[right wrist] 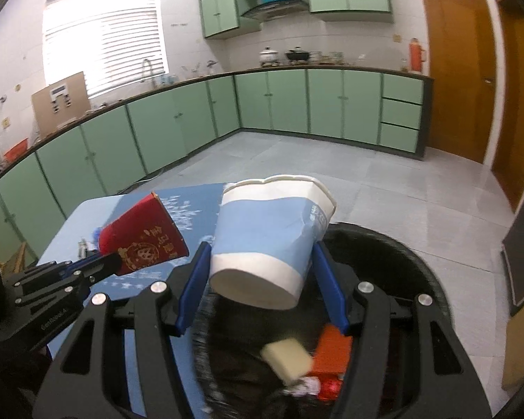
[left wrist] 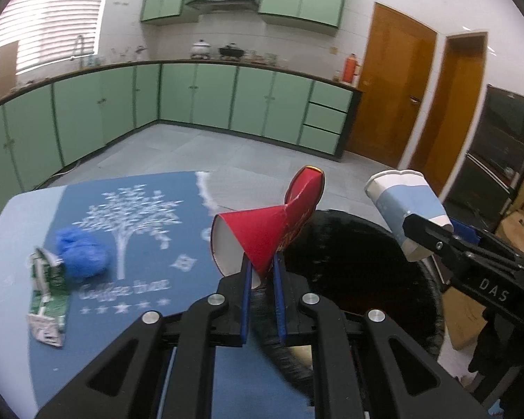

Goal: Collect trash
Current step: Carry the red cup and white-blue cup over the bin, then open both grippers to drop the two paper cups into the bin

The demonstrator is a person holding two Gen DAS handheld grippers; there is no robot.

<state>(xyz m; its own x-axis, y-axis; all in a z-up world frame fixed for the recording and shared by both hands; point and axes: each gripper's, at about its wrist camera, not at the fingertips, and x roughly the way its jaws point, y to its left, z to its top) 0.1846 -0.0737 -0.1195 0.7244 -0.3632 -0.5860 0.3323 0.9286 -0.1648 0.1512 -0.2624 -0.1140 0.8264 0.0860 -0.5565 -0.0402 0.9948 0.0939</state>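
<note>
Two cups we hold: our left gripper [left wrist: 262,269] pinches a crushed red cup [left wrist: 262,234], our right gripper's [right wrist: 262,272] fingers clamp a blue-white cup [right wrist: 262,237] above the bin [right wrist: 419,279].

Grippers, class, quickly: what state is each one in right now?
Left gripper: shut on the crushed red paper cup.
Right gripper: shut on the blue-and-white paper cup, over the black bin.
</note>
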